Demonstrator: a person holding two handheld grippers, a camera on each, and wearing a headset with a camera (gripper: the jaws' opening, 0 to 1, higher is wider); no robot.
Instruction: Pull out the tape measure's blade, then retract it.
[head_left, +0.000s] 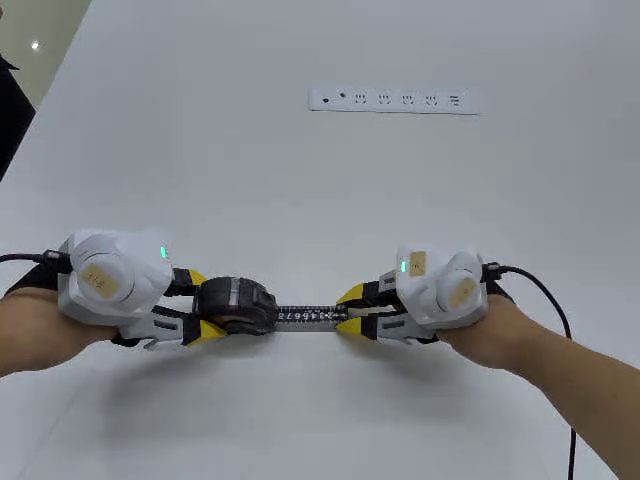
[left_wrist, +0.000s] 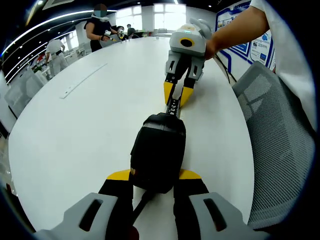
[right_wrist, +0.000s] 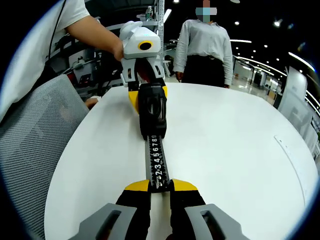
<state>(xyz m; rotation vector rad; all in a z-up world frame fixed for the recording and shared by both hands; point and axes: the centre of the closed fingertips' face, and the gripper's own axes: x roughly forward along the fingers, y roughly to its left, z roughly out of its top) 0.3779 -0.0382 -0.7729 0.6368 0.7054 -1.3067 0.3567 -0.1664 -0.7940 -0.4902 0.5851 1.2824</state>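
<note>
A black tape measure case (head_left: 235, 304) rests on the white table, and my left gripper (head_left: 205, 305) is shut on it from the left. In the left gripper view the case (left_wrist: 158, 152) sits between my yellow-tipped fingers (left_wrist: 119, 175). A short length of black blade (head_left: 310, 315) with white numbers runs right from the case. My right gripper (head_left: 350, 311) is shut on the blade's end. In the right gripper view the blade (right_wrist: 156, 160) stretches from my gripper (right_wrist: 159, 186) to the case (right_wrist: 152, 111), with the left gripper (right_wrist: 141, 52) behind it.
A white power strip (head_left: 394, 99) lies flat at the far side of the table (head_left: 300, 180). A grey mesh chair (left_wrist: 280, 145) stands at the table's edge. A person in a white shirt (right_wrist: 206, 47) stands beyond the table, and others stand farther back (left_wrist: 99, 27).
</note>
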